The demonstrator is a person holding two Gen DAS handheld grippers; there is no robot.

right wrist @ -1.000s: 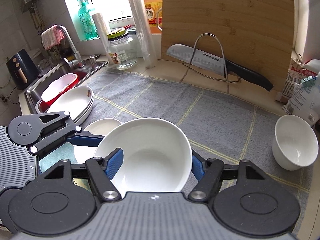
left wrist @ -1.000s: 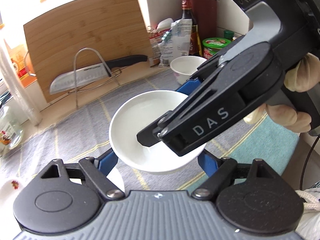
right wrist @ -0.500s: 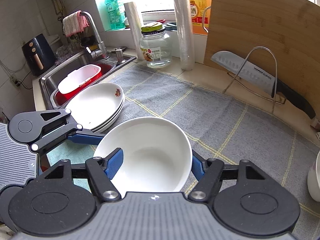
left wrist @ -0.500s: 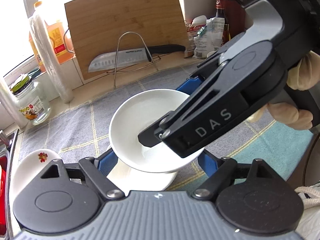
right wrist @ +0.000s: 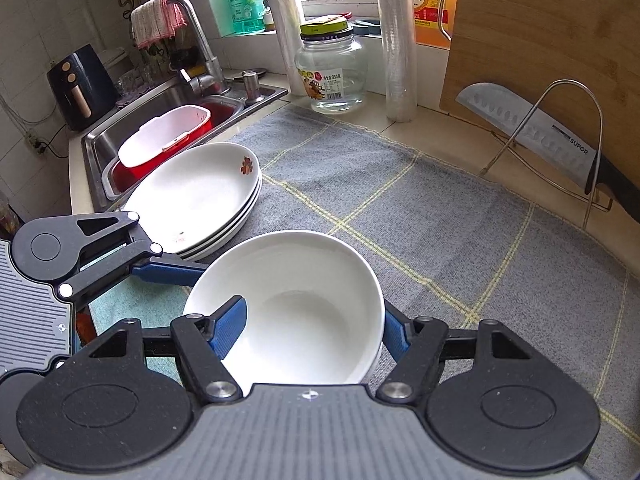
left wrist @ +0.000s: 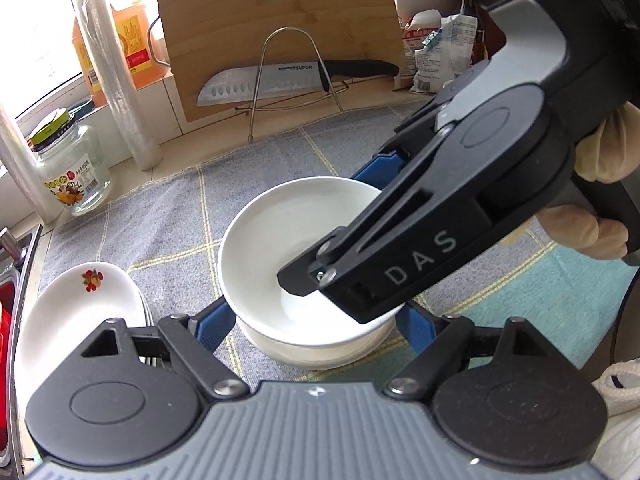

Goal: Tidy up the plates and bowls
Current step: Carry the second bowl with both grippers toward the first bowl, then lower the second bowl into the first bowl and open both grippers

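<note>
The plain white ceramic bowl (right wrist: pixel 296 312) is held in the lower middle of the right wrist view, gripped from both sides at once: the right hand-held gripper (right wrist: pixel 316 330) is clamped on it, one blue pad (right wrist: pixel 228 326) lying inside the near-left rim and the other outside the right wall, while the left hand-held gripper (left wrist: pixel 316 320) is closed on its sides, as seen low in the left wrist view. In that view a second white bowl (left wrist: pixel 320 350) is seen directly beneath it, its rim showing just under the carried bowl; whether the two already touch cannot be told.

Compared with a second ago, the bowl has been carried across the grey checked cloth (right wrist: pixel 420 216) on the worktop, away from the other white bowl that then stood at the right edge of the right wrist view and is now out of frame. The stack of shallow white plates with a small fruit print (right wrist: pixel 200 196) has come into full view at centre left, just beside the carried bowl, with the steel sink (right wrist: pixel 132 120) and its red tub behind it at the left. The grip has not altered.

It is judged that the bowl is being nested onto the lower one, beside the plate stack, and that release remains to be done.
</note>
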